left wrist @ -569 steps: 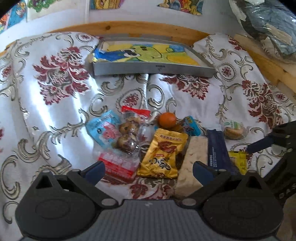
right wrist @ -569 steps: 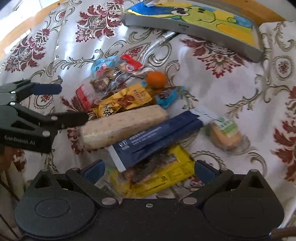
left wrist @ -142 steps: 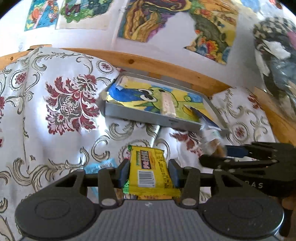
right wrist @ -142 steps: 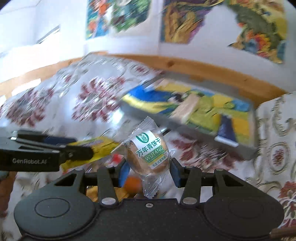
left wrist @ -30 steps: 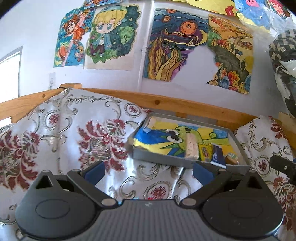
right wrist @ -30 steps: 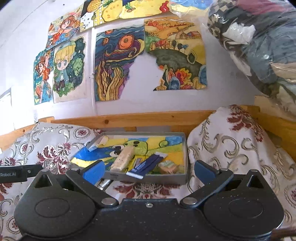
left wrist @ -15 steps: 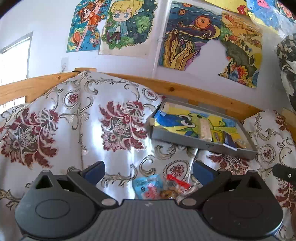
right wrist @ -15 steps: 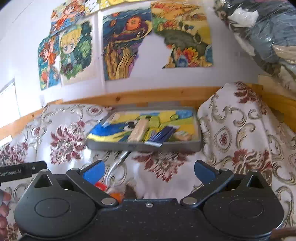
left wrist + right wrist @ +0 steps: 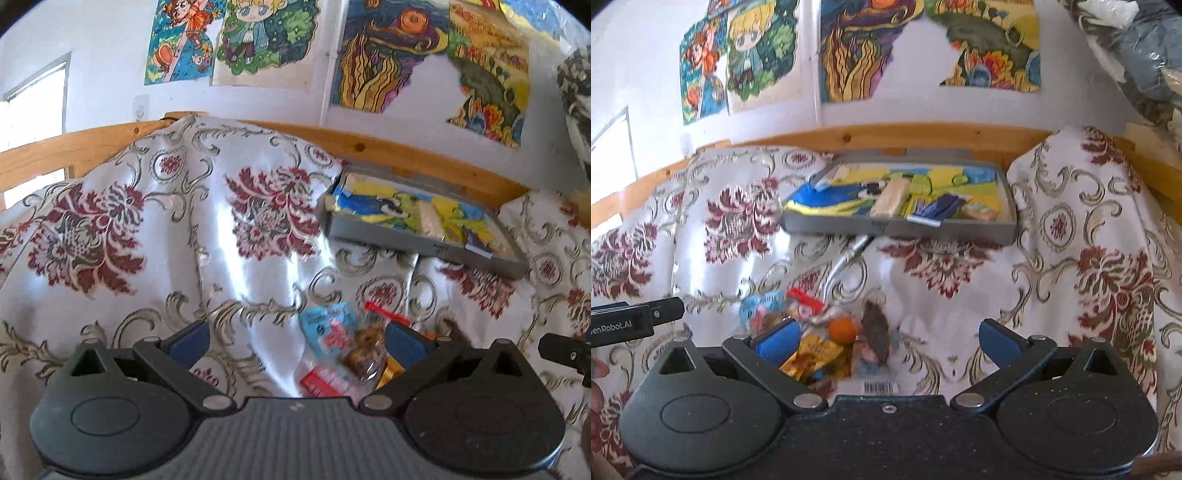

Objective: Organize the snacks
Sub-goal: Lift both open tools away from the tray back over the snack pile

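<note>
A grey tray (image 9: 897, 228) (image 9: 424, 246) with a cartoon lining lies at the back of the floral cloth. Inside it rest a pale bar (image 9: 889, 200), a dark blue packet (image 9: 936, 208) and a wrapped cake (image 9: 979, 212). Nearer, loose snacks lie in a heap: a light blue packet (image 9: 327, 326), a clear bag of brown balls (image 9: 365, 352), a red-edged pack (image 9: 321, 384), an orange ball (image 9: 842, 330) and a gold packet (image 9: 816, 360). My left gripper (image 9: 297, 338) is open above the heap's left side. My right gripper (image 9: 886, 339) is open over the heap.
The floral cloth (image 9: 177, 236) covers a surface with a wooden rail (image 9: 923, 134) behind it. Drawings hang on the wall (image 9: 280, 40). Plastic-wrapped bundles (image 9: 1137, 55) sit at the upper right. A metal rod (image 9: 846, 264) runs from the tray toward the heap.
Both grippers have tilted downward and come closer to the cloth, so the loose snack heap has come further into view. Both stay open and hold nothing.
</note>
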Motion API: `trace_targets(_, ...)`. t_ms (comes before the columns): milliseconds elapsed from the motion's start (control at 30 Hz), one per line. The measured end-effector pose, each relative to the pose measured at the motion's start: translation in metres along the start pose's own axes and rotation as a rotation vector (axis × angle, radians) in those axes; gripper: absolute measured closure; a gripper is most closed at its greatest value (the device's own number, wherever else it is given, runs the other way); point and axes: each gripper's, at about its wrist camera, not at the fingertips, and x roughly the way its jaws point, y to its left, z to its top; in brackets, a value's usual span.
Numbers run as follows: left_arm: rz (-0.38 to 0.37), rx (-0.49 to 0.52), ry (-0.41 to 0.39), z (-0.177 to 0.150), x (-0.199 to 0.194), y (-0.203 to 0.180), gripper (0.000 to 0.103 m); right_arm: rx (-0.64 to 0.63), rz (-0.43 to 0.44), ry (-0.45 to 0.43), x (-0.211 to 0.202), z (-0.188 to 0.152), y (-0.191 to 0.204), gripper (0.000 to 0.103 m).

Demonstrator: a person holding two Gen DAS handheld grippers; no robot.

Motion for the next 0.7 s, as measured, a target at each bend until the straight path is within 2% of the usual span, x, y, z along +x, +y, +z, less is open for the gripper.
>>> trace_targets(133,0.058,0.083,0.048,-0.008,0.003,-0.006,0.0,-0.028,-0.003,0.035,0.004,-0.005,0.007,0.001)
trace_targets(233,0.062,0.121,0.077,-0.011,0.006,-0.009,0.0,-0.051,-0.006,0.063,0.009,-0.007,0.012,0.001)
trace_targets(567,0.006,0.177,0.152,-0.017,0.015,-0.015,0.001,-0.077,-0.021,0.175,0.025,-0.013,0.017,0.001)
trace_targets(700,-0.058,0.205,0.167,-0.015,0.018,-0.015,0.0,-0.07,0.002,0.222,0.031,-0.013,0.015,0.001)
